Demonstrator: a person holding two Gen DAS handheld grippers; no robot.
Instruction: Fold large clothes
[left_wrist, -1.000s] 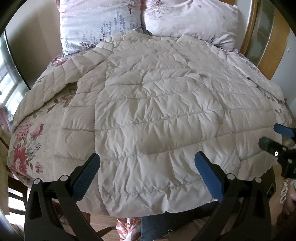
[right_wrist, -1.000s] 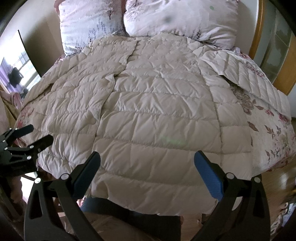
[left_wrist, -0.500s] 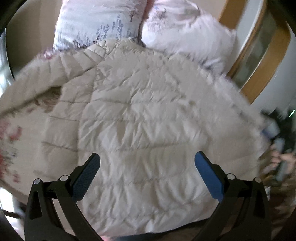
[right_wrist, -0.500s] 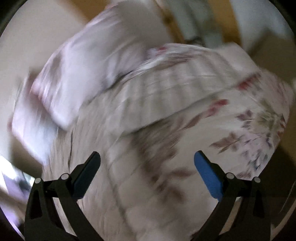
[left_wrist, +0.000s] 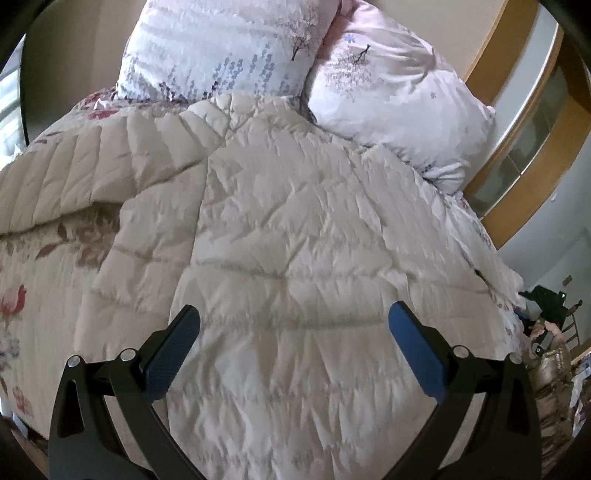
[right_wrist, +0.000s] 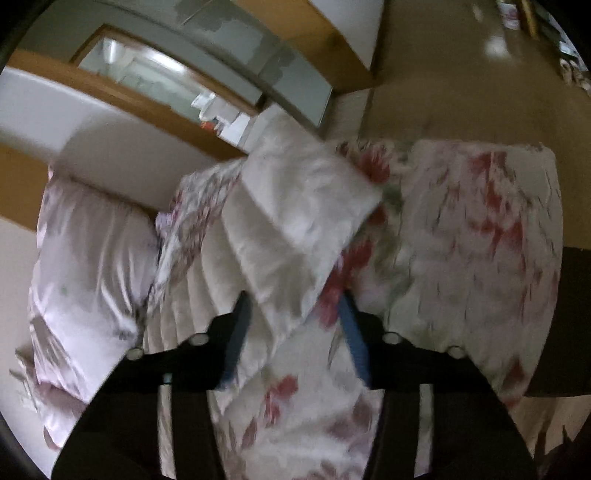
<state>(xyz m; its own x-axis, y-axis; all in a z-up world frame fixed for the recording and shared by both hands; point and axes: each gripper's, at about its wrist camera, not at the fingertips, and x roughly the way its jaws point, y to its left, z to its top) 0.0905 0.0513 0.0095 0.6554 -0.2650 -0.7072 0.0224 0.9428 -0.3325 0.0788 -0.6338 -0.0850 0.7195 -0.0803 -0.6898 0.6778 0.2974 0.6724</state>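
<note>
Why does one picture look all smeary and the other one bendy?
Right wrist view: motion blur smears the floral bedspread and the coat sleeve between the right gripper's fingers. Left wrist view: sharper, but the fisheye lens curves the wooden frame and bulges the quilted coat.

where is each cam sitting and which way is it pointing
Left wrist: on the left tongs, open above the cream quilted down coat, facing two floral pillows.
Right wrist: on the right tongs, narrowed around the coat's sleeve, rolled sideways toward the bed's edge.
Both show coat, floral bedsheet, pillows.
</note>
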